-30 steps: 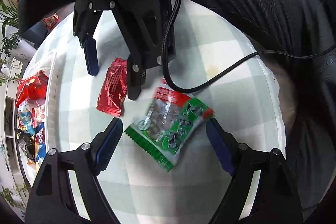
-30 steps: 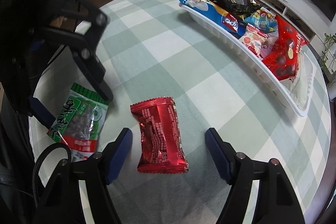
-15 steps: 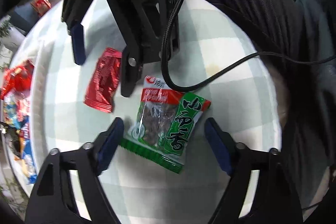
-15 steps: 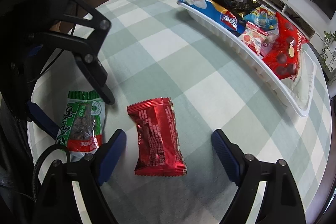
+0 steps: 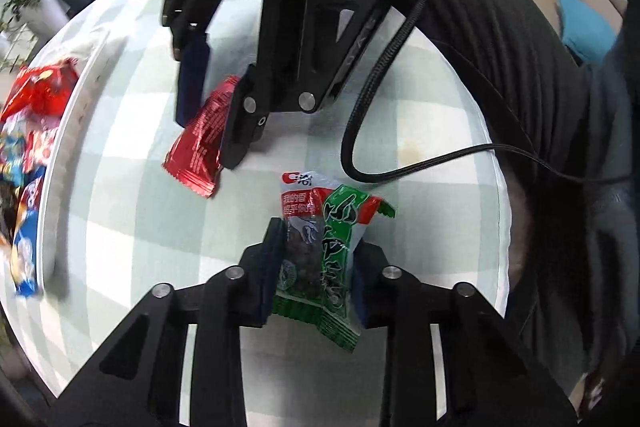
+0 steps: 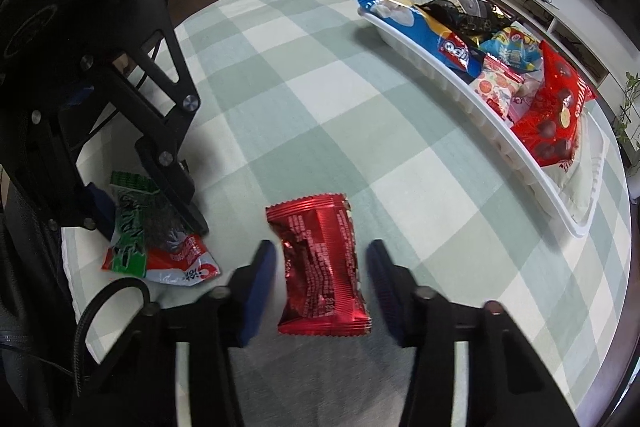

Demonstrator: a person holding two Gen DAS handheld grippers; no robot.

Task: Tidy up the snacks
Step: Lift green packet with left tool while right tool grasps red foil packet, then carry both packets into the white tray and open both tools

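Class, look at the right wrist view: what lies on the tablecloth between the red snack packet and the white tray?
Nothing: between the red snack packet and the white tray, only bare checked tablecloth shows in the right wrist view.

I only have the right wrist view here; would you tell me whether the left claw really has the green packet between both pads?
Observer: Yes. In the left wrist view the left claw is closing, and both pads press the green packet, which is crumpled between them.
Operator: Thank you. Is anything beside that packet hidden from me?
Observer: A small yellowish stain marks the tablecloth just beyond the packet.
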